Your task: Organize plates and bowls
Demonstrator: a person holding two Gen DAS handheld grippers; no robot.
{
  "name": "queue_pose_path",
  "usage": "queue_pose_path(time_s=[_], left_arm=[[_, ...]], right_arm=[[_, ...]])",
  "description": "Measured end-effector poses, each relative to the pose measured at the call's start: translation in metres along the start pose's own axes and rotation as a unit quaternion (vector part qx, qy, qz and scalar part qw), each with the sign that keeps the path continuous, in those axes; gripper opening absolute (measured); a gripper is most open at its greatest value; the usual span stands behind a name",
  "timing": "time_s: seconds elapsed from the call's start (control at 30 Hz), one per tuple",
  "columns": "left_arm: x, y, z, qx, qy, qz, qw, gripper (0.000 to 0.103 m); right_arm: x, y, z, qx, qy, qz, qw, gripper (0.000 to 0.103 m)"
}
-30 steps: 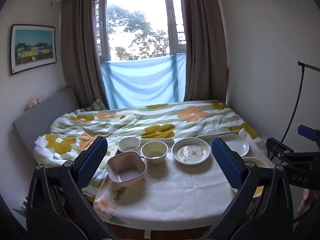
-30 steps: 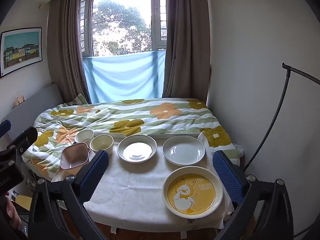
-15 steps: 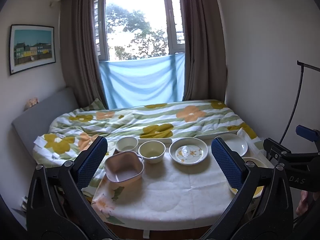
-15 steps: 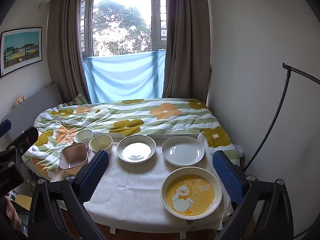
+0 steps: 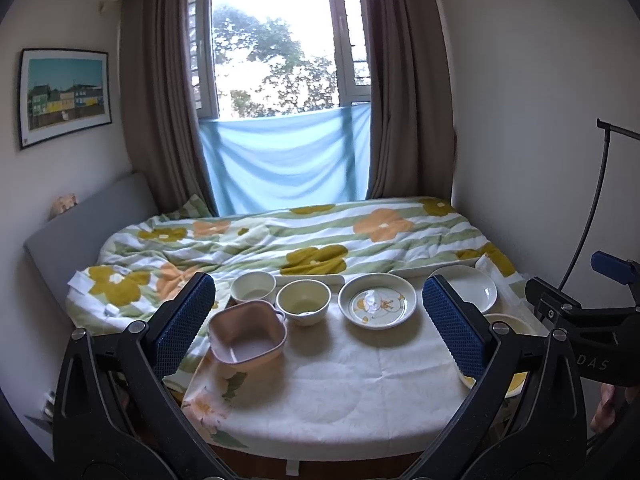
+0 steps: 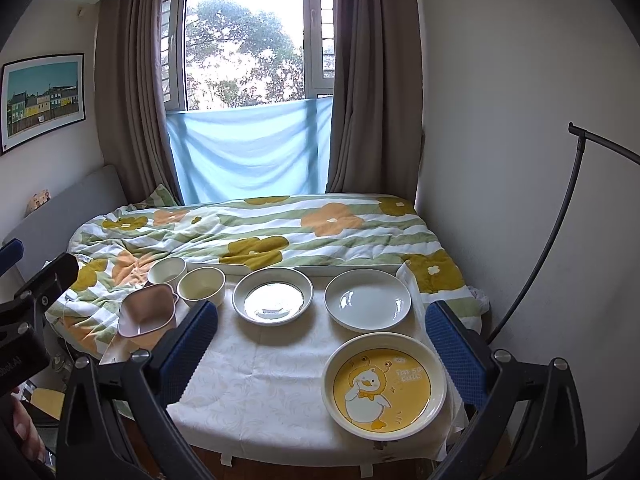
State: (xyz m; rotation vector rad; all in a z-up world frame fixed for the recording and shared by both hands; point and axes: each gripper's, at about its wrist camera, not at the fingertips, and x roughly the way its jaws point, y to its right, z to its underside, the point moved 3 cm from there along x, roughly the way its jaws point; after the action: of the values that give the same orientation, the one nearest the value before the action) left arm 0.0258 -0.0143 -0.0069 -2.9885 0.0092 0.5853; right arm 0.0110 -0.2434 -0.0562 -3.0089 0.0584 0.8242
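On the white-clothed table (image 5: 340,392) stand a pink square bowl (image 5: 248,338), two cream round bowls (image 5: 253,287) (image 5: 304,302), a duck-print deep plate (image 5: 377,306) and a plain white plate (image 5: 468,286). The right wrist view shows the same pink bowl (image 6: 148,310), cream bowls (image 6: 167,270) (image 6: 201,286), deep plate (image 6: 273,296), white plate (image 6: 367,300) and a large yellow duck plate (image 6: 383,386). My left gripper (image 5: 318,322) is open and empty above the table's near side. My right gripper (image 6: 320,350) is open and empty, left of the yellow plate.
A bed with a flowered quilt (image 5: 280,240) lies right behind the table. A white tray edge (image 6: 344,269) sits at the table's back. A black stand pole (image 6: 560,232) curves along the right wall. Curtains and a window are behind the bed.
Both views have drawn back and risen slightly, so the dishes sit a little higher and smaller. No dish has moved and both grippers stay open.
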Motion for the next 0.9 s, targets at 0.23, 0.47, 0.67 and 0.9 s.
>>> queue_pose_path(time_s=[0.23,0.47,0.67,0.9], left_arm=[[0.0037,0.0035,-0.0025,-0.002,0.001,0.007,1.0000,0.103],[0.0043,0.0031,-0.0012,-0.004,0.002,0.011,0.9999,0.103],[0.0053,0.0025,-0.0001,-0.004,0.001,0.013,0.9999,0.103],[0.0059,0.0019,-0.0004,-0.004,0.002,0.014,0.9999,0.103]], right_arm=[[0.0008,-0.0006,0.0007,-0.002,-0.002,0.001,1.000,0.103],[0.0016,0.0003,0.0010,-0.002,-0.002,0.000,1.000,0.103],[0.0046,-0.0033,0.0001,-0.004,-0.006,0.000,1.000,0.103],[0.0057,-0.0062,-0.0003,-0.005,-0.004,-0.002,1.000,0.103]])
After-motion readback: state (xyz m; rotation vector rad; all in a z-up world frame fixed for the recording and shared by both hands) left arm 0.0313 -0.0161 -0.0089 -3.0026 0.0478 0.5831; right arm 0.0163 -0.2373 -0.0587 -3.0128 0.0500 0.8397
